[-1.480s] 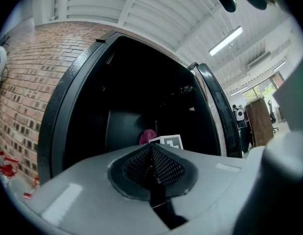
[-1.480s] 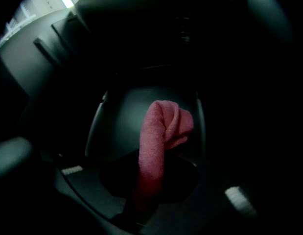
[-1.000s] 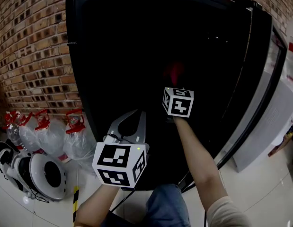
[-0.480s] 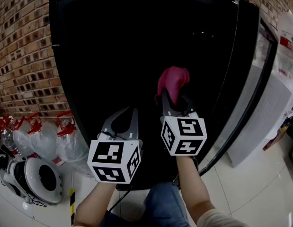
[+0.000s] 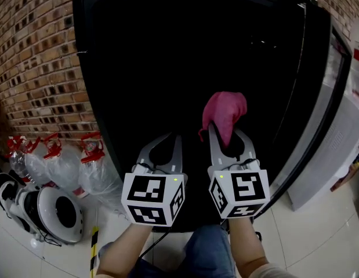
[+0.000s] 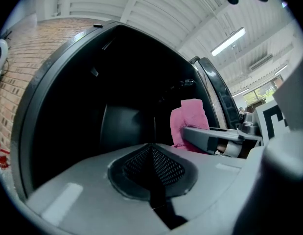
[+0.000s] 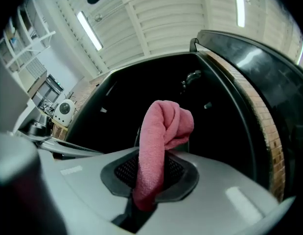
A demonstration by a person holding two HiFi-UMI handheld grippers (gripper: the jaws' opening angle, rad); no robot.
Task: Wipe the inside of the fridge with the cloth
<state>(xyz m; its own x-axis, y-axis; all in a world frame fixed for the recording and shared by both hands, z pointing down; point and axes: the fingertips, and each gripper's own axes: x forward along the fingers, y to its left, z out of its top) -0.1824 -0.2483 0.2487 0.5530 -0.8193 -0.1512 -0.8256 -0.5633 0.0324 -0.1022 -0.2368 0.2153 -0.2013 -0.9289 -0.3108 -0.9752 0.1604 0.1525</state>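
Mostly the fridge (image 5: 144, 62) is a black cavity, its contents impossible to make out, and before its mouth the left gripper (image 5: 173, 139) is closed on nothing while the right gripper (image 5: 225, 136) clamps the pink cloth (image 5: 224, 110), standing lengthwise toward the fridge, top folded over.

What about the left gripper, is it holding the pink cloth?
No, the left gripper is shut with nothing in it; the pink cloth is pinched in the right gripper.
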